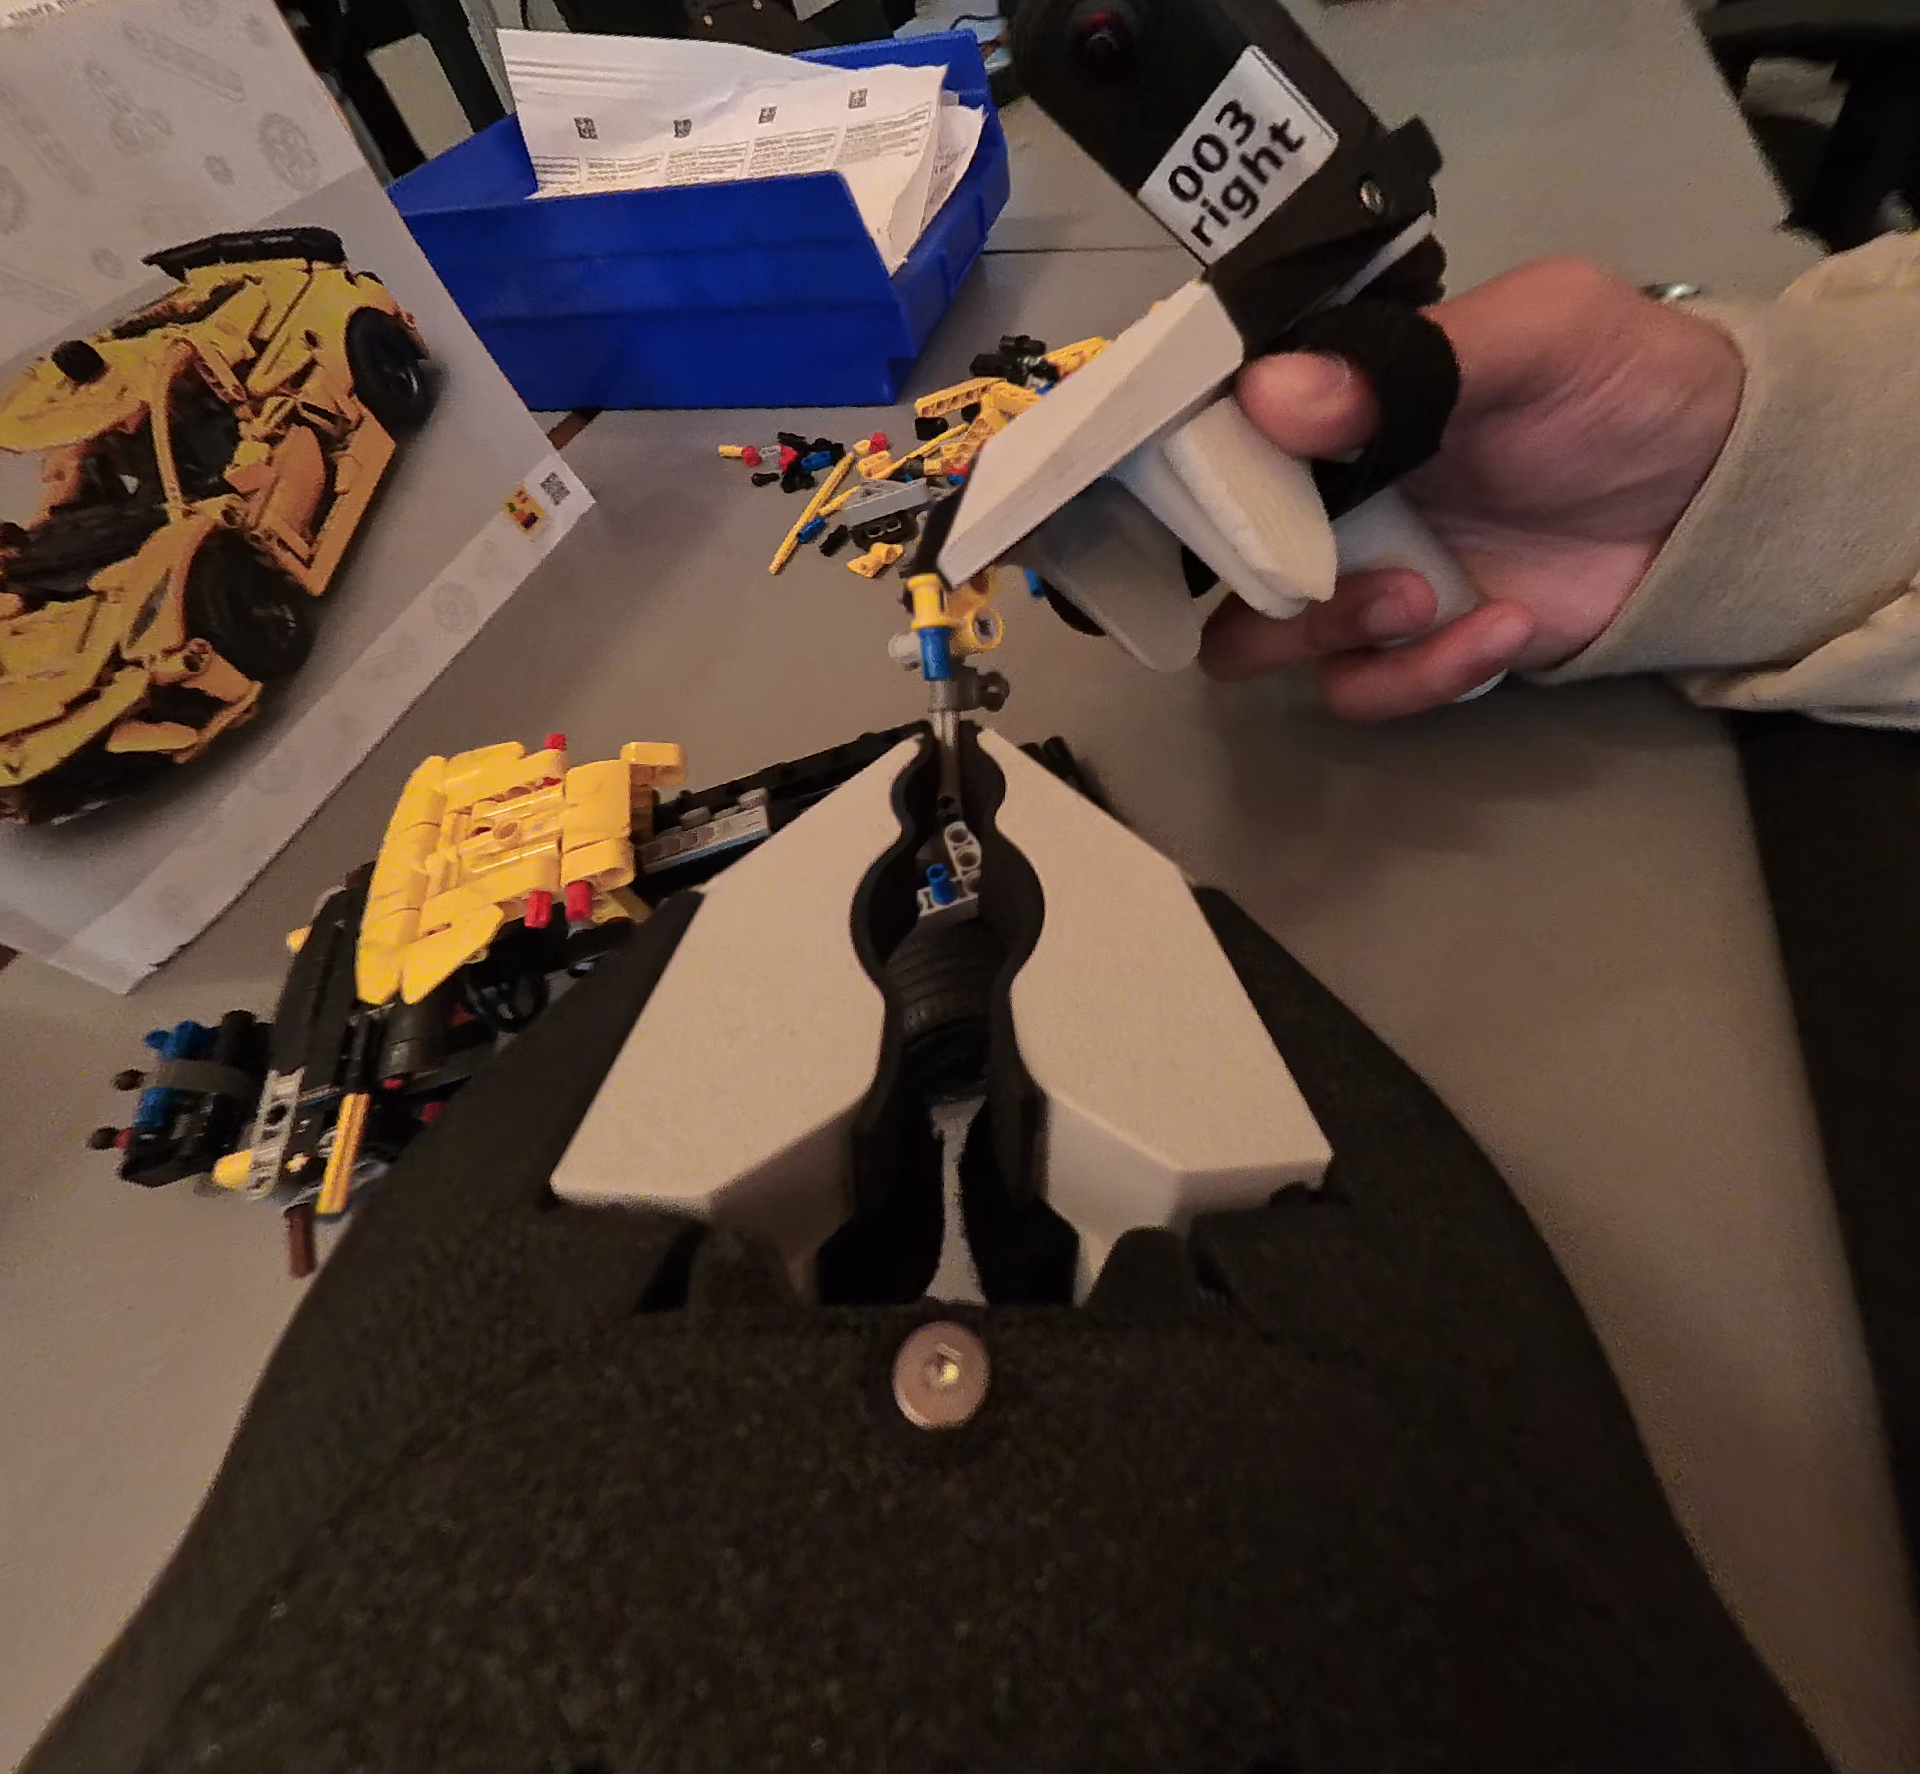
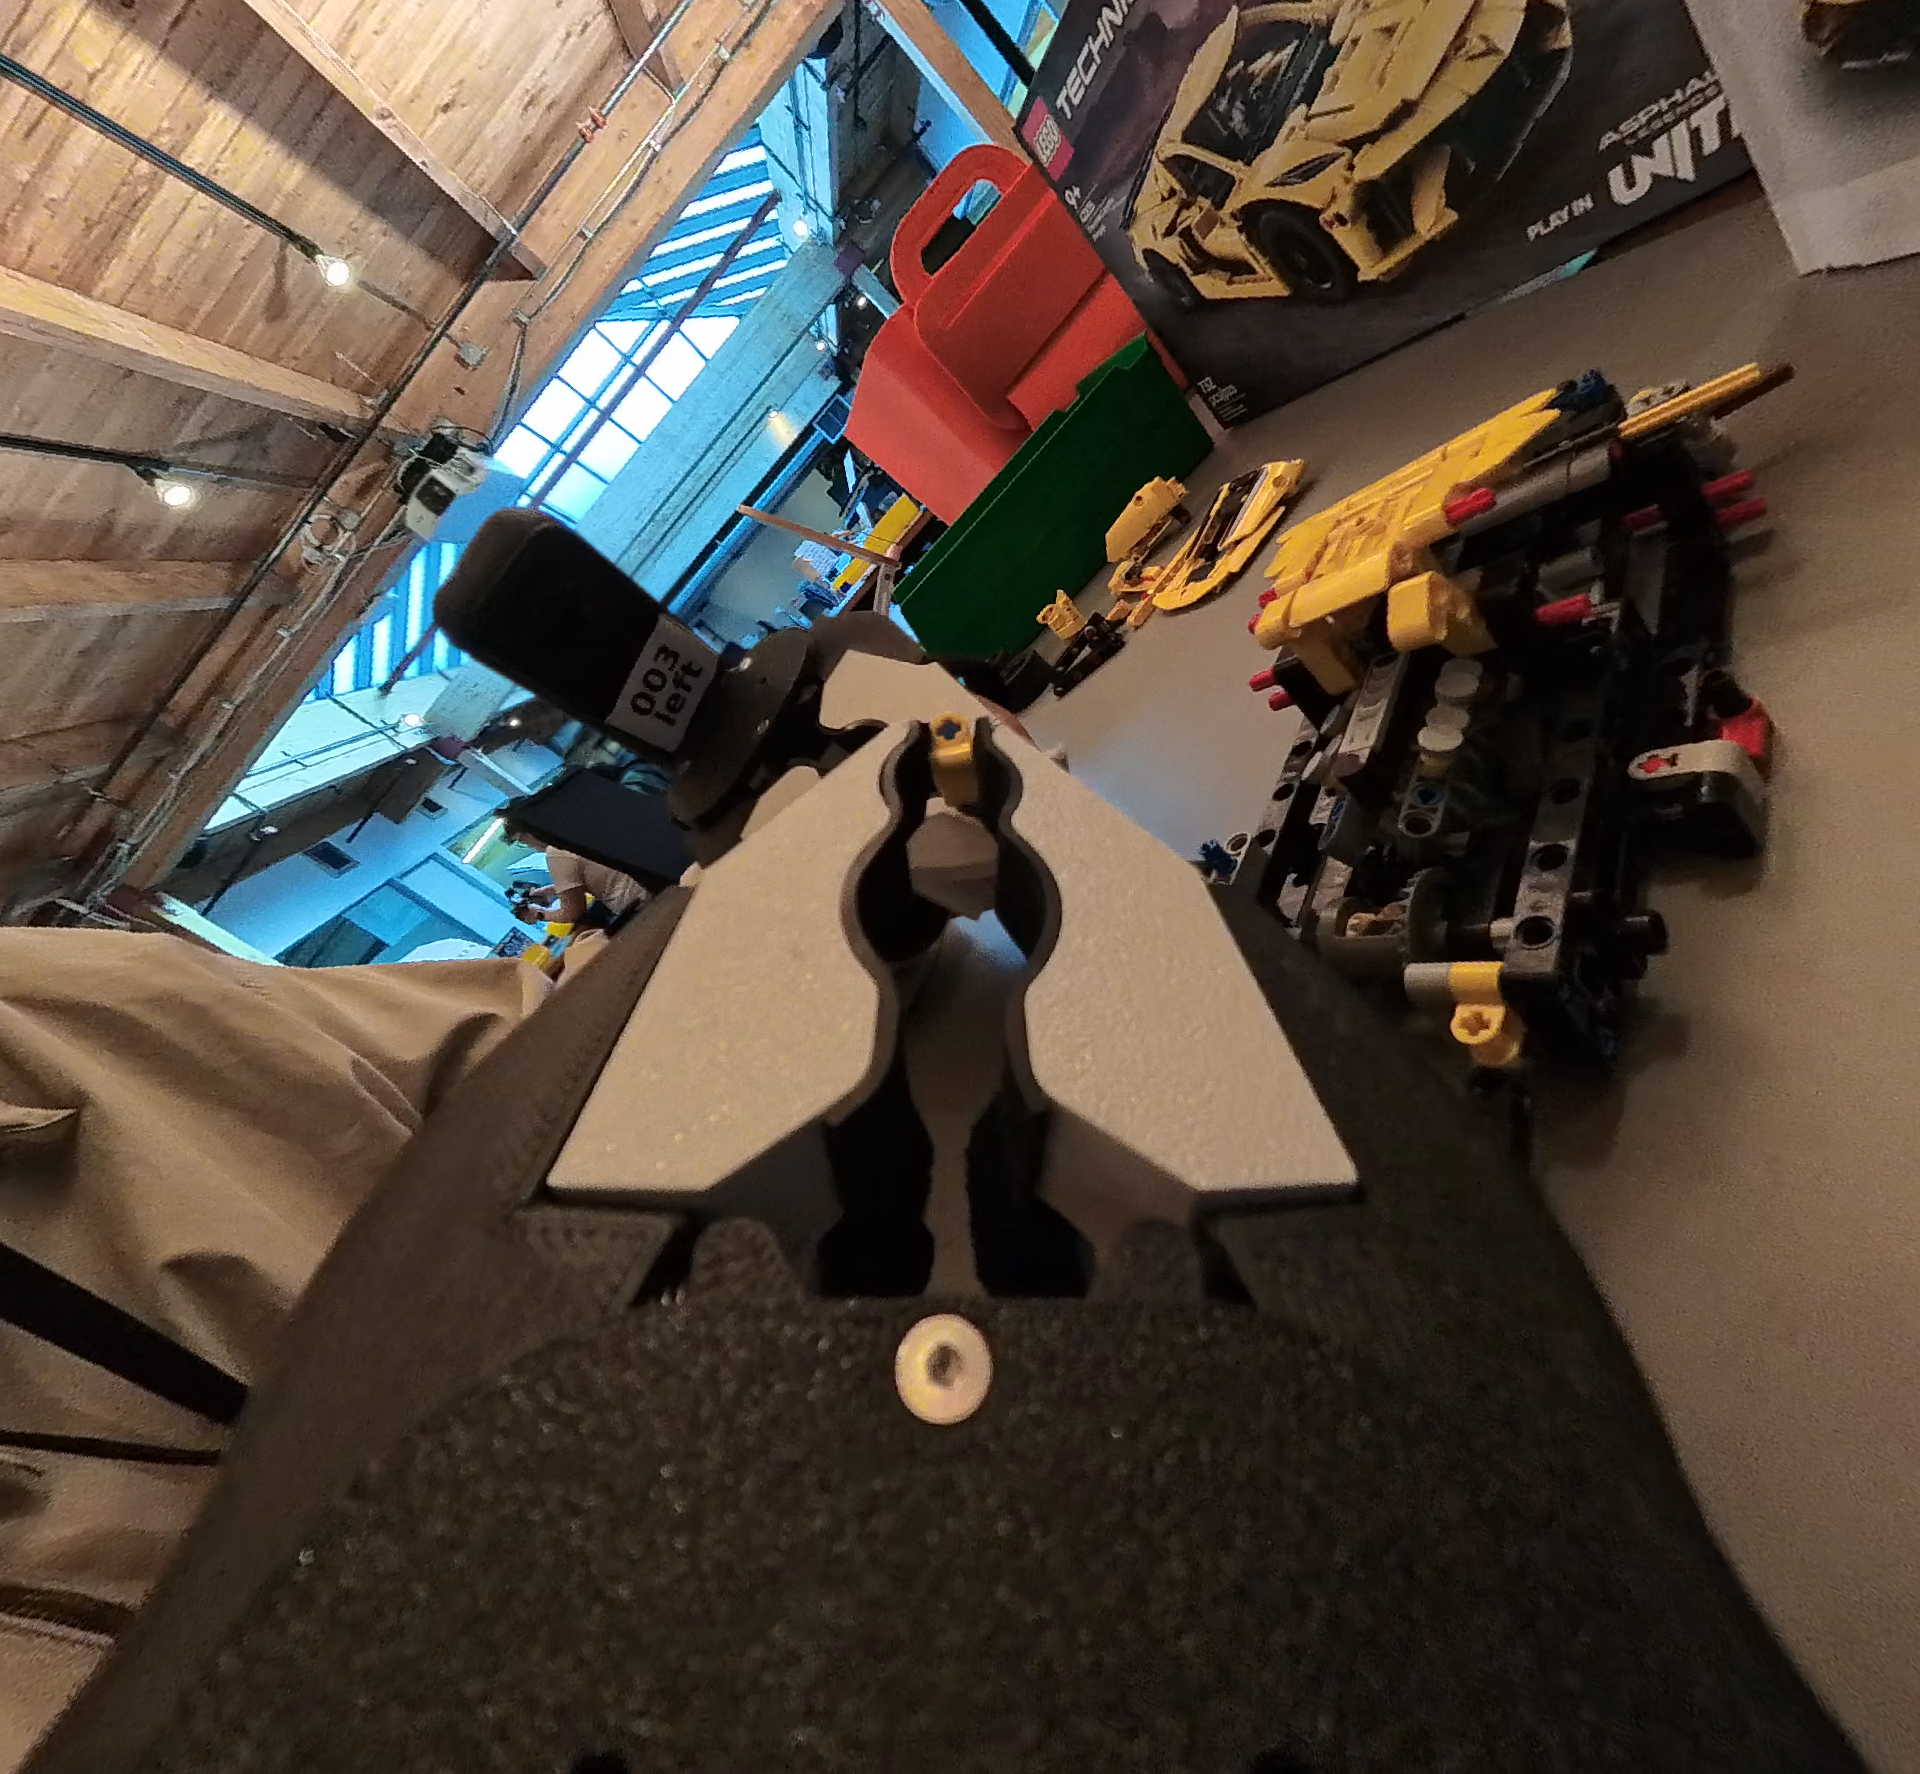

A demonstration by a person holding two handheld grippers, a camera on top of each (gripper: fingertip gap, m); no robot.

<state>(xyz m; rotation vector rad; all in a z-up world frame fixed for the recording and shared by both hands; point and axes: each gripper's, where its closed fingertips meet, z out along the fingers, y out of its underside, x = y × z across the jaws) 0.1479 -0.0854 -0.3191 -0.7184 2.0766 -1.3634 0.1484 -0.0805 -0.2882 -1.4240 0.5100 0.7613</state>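
Note:
My left gripper [image 1: 951, 748] is shut on a small brick assembly [image 1: 951, 867]: a black tyre and grey beams sit between the jaws, and a thin grey axle [image 1: 943, 701] sticks out past the tips. The axle's far end carries a yellow connector with blue pins [image 1: 951, 623]. My right gripper [image 1: 951, 581], held by a hand [image 1: 1538, 498], comes in from the upper right and is shut on that yellow connector [image 2: 954, 756]. In the right wrist view my right gripper [image 2: 951, 737] pinches it at the very tips, with the left gripper's black body [image 2: 582, 628] just beyond.
A partly built yellow and black car [image 1: 488, 862] [image 2: 1507, 685] lies on the grey table [image 1: 1403, 893]. Loose small parts [image 1: 873, 477] lie before a blue bin [image 1: 707, 290] holding papers. A printed car sheet [image 1: 208, 477] lies left. A car box [image 2: 1403, 93], red [image 2: 977, 342] and green [image 2: 1049, 519] containers stand behind. Both grippers' tips are close together, under 4 cm apart.

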